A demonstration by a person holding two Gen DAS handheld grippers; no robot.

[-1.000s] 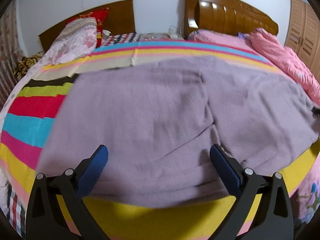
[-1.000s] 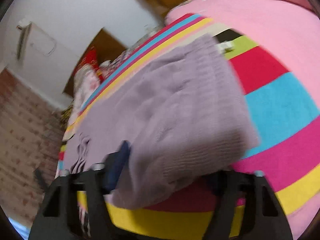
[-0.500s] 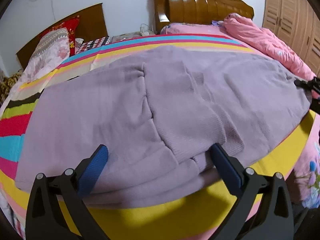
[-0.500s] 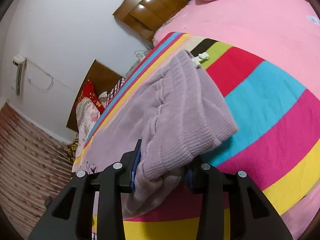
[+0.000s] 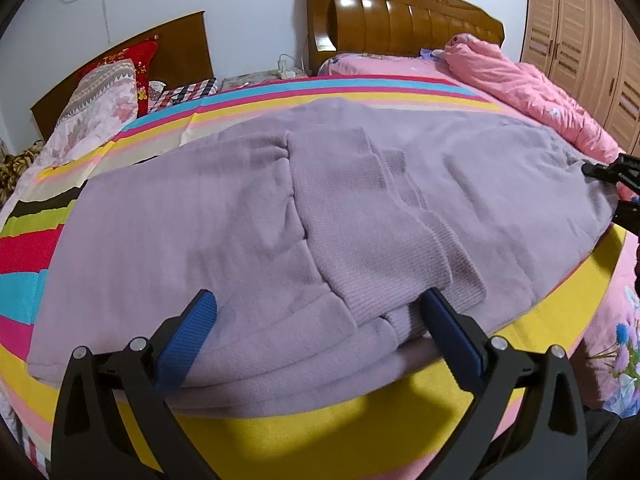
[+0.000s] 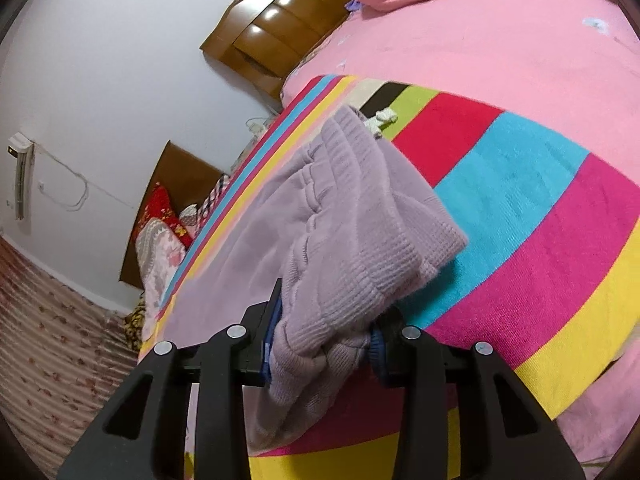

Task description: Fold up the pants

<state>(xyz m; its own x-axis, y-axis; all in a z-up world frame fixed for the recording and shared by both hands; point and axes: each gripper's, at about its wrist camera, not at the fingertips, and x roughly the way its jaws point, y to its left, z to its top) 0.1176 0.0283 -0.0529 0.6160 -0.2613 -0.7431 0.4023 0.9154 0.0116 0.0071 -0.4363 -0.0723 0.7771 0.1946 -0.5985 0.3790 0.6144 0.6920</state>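
- The pants, a mauve knit pair, lie spread across the near edge of the bed, on a striped blanket; one end is doubled over the middle, so a ribbed cuff sits on top of the lower layers.
- The right hand-held gripper has a bunched ribbed end of the pants pinched between its pads, jaws drawn narrow. That end sits toward the bed's right side, lifted off the blanket, probably so it can be carried over for a fold.
- The left hand-held gripper stands wide, its blue pads straddling the stacked folds at the near edge without pressing on them. It looks placed to take the layers together, so both ends could move as one.
- The pale yellow stripe runs along the near edge under the pants; beyond the blanket a pink sheet covers the bed.
- A crumpled pink quilt lies at the far right corner; a wooden headboard stands against a white wall.
- A second bed with patterned pillows is at the left, a wardrobe at the right.
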